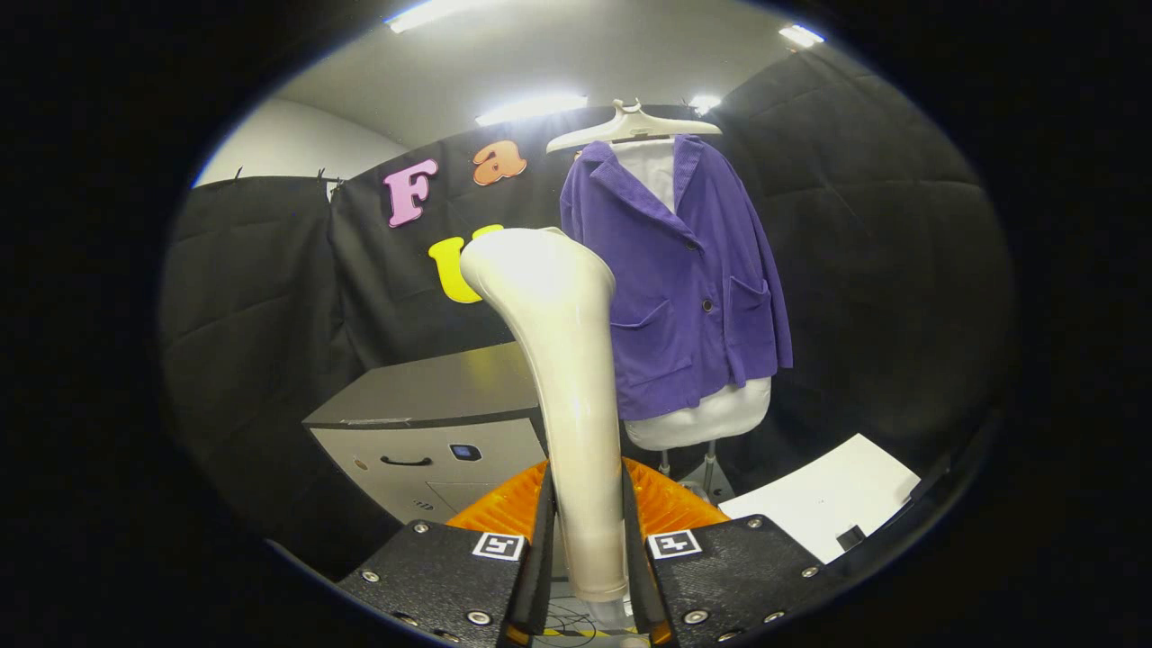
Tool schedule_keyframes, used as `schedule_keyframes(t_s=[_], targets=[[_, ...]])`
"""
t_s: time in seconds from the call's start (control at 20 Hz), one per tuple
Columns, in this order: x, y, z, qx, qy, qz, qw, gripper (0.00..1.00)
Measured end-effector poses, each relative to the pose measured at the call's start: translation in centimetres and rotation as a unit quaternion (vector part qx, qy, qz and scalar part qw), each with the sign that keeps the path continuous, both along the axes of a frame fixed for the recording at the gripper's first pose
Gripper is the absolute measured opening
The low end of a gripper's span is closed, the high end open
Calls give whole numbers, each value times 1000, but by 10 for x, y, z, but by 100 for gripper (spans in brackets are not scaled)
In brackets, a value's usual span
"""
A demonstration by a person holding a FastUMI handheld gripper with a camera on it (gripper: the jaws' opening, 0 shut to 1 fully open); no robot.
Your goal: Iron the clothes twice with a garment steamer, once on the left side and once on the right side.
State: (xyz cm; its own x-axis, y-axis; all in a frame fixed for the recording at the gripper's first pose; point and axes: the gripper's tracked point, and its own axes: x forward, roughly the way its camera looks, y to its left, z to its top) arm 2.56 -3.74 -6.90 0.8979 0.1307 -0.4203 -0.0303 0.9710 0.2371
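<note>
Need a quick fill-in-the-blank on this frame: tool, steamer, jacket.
1. The tool is shut on the handle of the cream-white plastic garment ____.
2. The purple corduroy jacket hangs on a white ____ beyond the steamer head.
3. Under the jacket is a white ____ form on a stand.
4. The grey metal cabinet stands to the ____ of the jacket.

Missing words: steamer; hanger; mannequin; left
</note>
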Motion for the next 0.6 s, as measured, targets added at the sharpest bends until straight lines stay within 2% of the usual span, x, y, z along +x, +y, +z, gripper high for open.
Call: schedule_keyframes(t_s=[0.6], targets=[[-1, -1, -3, 2, 2, -3, 1000, 36]])
